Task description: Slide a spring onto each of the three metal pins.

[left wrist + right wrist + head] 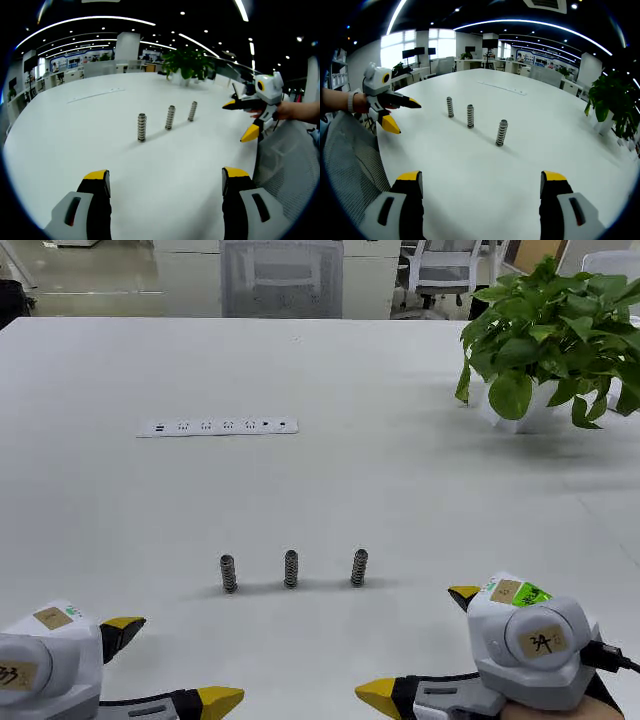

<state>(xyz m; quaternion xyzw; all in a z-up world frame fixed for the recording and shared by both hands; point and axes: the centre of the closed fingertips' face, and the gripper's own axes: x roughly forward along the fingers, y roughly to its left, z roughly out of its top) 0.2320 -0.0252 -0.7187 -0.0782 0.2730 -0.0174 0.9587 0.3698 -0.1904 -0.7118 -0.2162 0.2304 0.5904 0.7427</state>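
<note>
Steel springs (pixel 290 568) stand beyond left claw (pixel 175 660) and right claw (pixel 418 643) (both spread wide).

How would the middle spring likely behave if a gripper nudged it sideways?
Probably tips easily: the middle spring stands upright, tall and narrow on the table. Its coils suggest it would flex rather than stay stiff. Once down, its round shape would likely roll.

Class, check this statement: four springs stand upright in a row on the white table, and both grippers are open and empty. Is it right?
No: there are three springs, not four. The head view shows the left spring, middle spring and right spring upright in a row on the white table. The left gripper and right gripper are indeed open and empty.
</note>
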